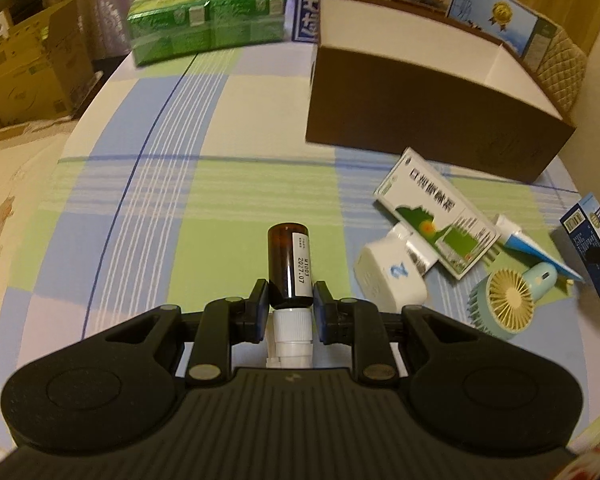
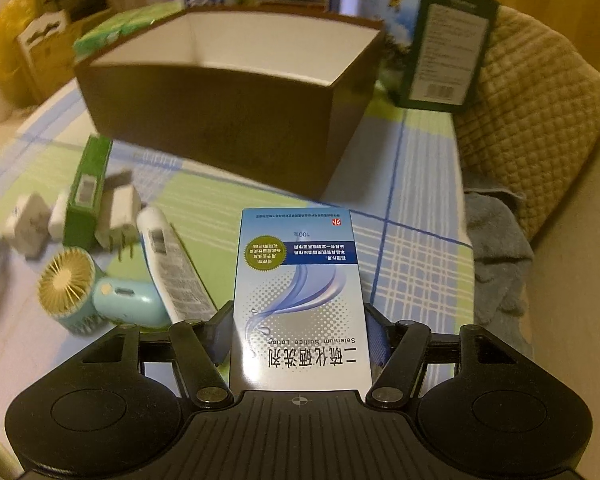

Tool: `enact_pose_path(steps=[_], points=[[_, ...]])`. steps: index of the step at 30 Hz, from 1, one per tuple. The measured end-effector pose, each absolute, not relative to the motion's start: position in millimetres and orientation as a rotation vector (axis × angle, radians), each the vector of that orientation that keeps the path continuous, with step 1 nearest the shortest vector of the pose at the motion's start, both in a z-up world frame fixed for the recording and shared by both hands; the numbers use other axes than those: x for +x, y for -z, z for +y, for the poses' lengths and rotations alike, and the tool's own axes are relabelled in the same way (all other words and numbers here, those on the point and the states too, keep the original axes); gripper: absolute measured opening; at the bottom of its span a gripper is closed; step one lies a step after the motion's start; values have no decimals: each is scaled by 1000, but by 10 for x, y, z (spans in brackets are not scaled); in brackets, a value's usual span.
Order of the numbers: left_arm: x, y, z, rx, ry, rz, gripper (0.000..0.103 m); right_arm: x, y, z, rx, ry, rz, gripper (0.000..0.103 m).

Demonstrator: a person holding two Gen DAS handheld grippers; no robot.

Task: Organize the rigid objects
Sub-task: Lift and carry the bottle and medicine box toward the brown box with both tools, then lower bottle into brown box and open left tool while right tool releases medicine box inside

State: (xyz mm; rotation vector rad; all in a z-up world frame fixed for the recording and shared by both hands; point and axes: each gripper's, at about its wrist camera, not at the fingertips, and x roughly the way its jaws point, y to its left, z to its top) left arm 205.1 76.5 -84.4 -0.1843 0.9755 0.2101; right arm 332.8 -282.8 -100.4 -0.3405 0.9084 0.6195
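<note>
- The left gripper (image 1: 291,298) pinches a small amber bottle (image 1: 289,264) at its neck end; its jaws press on both sides of the glass. The white cap points back toward the camera, and the bottle seems lifted above the checked tabletop (image 1: 204,208).
- To the right of it, in the left wrist view, several things lie loose on the cloth: a white plug adapter (image 1: 388,276), a green-and-white medicine box (image 1: 436,216) that leans on it, a white tube (image 1: 528,240), and a small turquoise fan (image 1: 508,300).
- Behind them stands the brown box (image 1: 428,120), open at the top and white inside. As far as both views show, nothing lies in it yet, but its floor is mostly hidden.
- The right gripper (image 2: 300,336) pinches a blue-and-white lotion box (image 2: 300,300); the jaws hold it by its two long sides. The lotion box points toward the brown box, which is directly ahead in the right wrist view, still some way off.
- At the right edge of the tabletop is a quilted chair back (image 2: 540,120) with a grey cloth (image 2: 500,256) on it.
- My judgement: the task is at an early stage. Two things are in hand and not yet placed; the adapter, medicine box, tube and fan still wait on the tabletop.
</note>
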Motion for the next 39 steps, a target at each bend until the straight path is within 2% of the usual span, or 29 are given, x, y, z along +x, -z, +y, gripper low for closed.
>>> enact_pose_path(steps=[19, 29, 39], points=[[2706, 138, 675, -123, -4, 856, 19, 3215, 117, -2165, -118, -600, 872, 61], [3298, -152, 507, -89, 68, 781, 19, 3599, -264, -1654, -70, -631, 797, 61], [3939, -188, 496, -53, 68, 781, 19, 4149, -304, -1286, -45, -602, 784, 61]])
